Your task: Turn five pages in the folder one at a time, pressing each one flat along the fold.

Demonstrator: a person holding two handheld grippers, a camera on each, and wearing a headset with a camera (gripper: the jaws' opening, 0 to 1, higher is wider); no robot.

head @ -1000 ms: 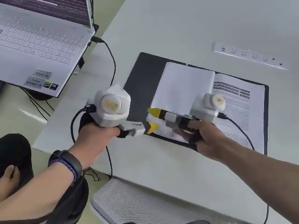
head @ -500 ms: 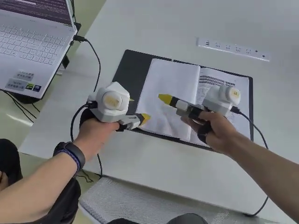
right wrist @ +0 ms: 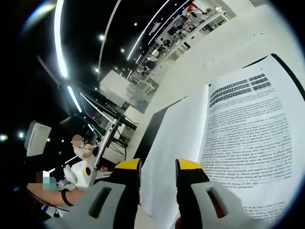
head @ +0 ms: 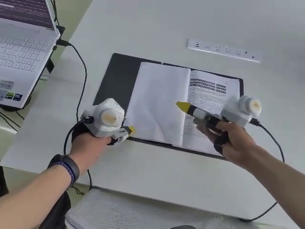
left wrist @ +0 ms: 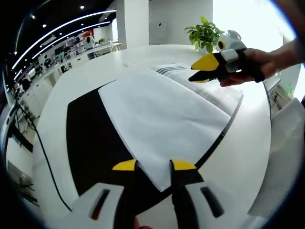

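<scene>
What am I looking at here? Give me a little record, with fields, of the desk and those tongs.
folder: black, lying open on the white table
blank page: left side
printed page: right side
left tongs: parted, by the blank page's near corner
right tongs: parted, above the fold, holding nothing
nearby: laptop, power strip

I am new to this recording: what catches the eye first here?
A black folder lies open on the table, with a blank page on its left and a printed page on its right. The right tool hovers near the fold, and the left tool points at the blank page's near corner.
</scene>
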